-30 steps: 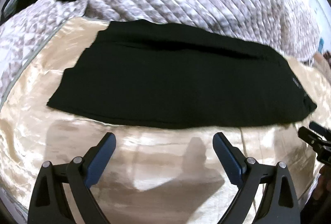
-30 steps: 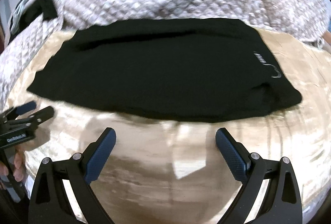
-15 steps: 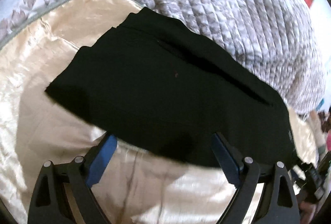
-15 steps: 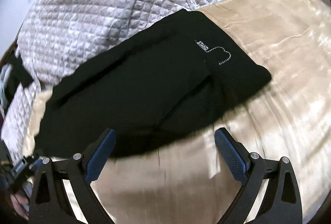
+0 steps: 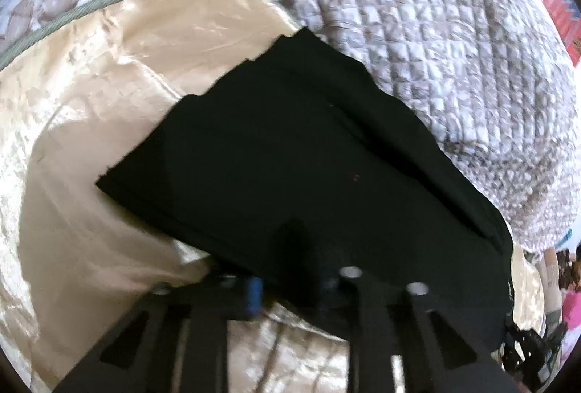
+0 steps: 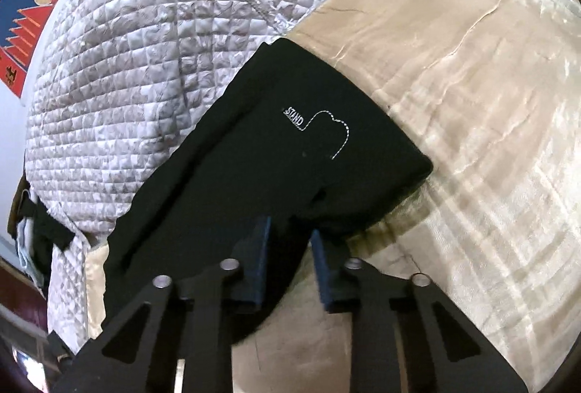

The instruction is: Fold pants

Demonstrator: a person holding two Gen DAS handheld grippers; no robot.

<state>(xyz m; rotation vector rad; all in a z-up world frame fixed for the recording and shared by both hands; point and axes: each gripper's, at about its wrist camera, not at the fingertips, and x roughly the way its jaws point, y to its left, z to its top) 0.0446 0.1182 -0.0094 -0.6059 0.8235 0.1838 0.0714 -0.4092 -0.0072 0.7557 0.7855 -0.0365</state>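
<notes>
On the cream satin bedspread, against the quilted grey comforter, lie the folded black pants. Right gripper has its blue pads clenched on the pants' near edge. Left gripper is blurred, jaws drawn close over the near hem; grasp unclear

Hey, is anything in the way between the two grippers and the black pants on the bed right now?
Nothing visible. The right gripper has its blue pads closing around the near edge of the black pants; the left gripper, blurred, is at the near edge too. Only the cream satin sheet lies beneath.
</notes>
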